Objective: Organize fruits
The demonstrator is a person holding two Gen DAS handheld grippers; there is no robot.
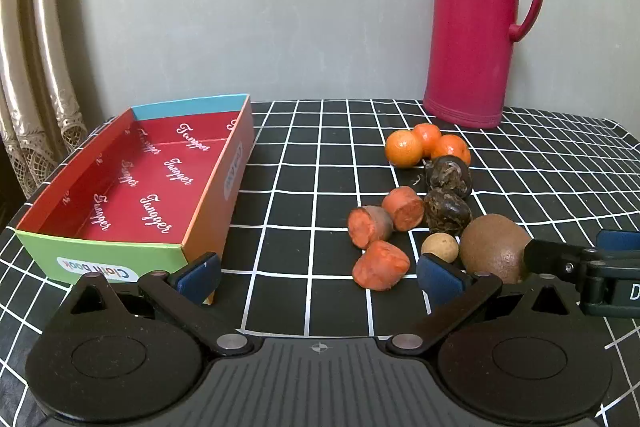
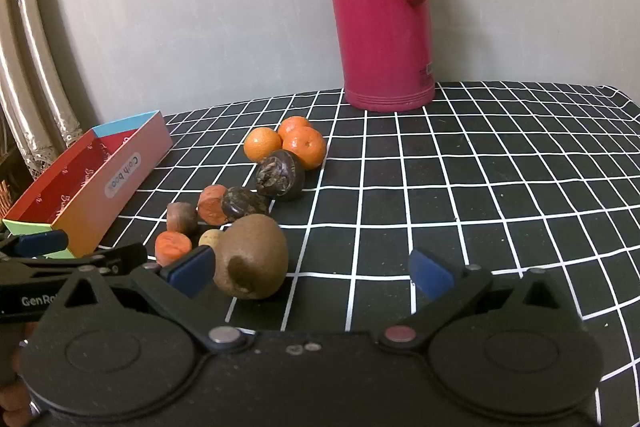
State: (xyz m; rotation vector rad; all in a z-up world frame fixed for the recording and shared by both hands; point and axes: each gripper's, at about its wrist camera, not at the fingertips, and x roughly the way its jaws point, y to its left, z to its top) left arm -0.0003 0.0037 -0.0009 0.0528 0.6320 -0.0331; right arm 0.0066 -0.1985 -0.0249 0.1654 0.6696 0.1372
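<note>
Nearby, fuzzy oval kiwi [image 2: 251,258], glossy round tangerines [image 1: 404,148], left claw [image 1: 316,275] spread, right claw [image 2: 310,273] spread.

The tall magenta plastic thermos flask [image 2: 380,7] loses its top to the right wrist view's upper edge, and the brown fuzzy kiwi [image 2: 252,261] half hides the small tan round fruit [image 2: 210,238].

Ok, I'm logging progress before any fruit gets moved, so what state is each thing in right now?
Box: open-topped, nothing inside.
Thermos: upright, lid on.
Three tangerines: whole, clustered on the cloth.
Three orange chunks: cut, loose on the cloth.
Two dark fruits: wrinkled, on the cloth.
Kiwi: whole, ungrasped.
Small tan fruit: whole, beside the kiwi.
Left hand-held gripper: open, holding nothing.
Right hand-held gripper: open, holding nothing.
</note>
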